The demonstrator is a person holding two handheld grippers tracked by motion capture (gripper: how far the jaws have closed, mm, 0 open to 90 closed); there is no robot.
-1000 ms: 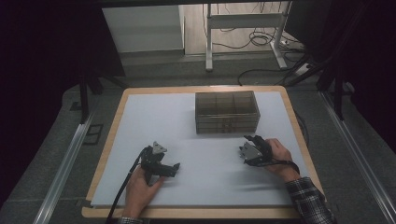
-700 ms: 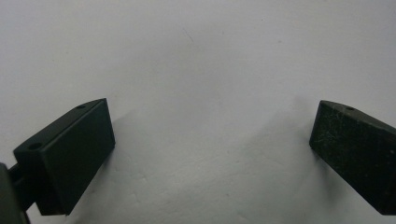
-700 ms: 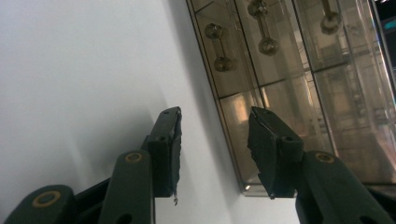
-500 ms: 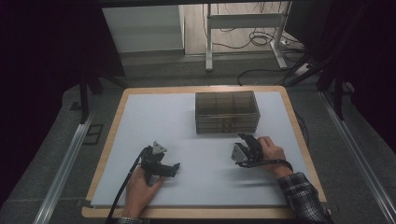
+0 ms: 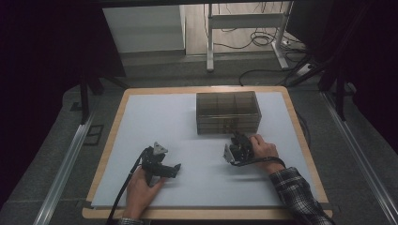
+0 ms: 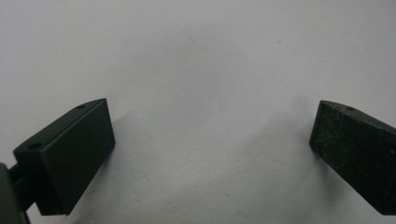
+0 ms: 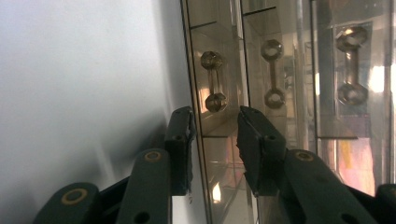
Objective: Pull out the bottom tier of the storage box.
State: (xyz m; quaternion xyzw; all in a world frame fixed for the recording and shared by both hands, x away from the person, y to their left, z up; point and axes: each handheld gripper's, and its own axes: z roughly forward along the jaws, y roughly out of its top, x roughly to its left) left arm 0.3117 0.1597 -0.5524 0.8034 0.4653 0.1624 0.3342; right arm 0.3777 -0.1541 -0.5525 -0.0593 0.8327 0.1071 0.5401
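We judge the step in hand to be reaching for a drawer of the clear drawer box (image 5: 228,112) at the far middle of the white surface (image 5: 155,117): our right claw (image 7: 215,122), part spread, faces a brass handle (image 7: 213,81) and next must close on it squarely, while our left claw (image 6: 210,140) rests wide apart, empty.

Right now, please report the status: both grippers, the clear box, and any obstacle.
Left gripper open, low over bare white mat. Right gripper open, jaws at the clear drawer box front, near a brass handle. Nothing between them.
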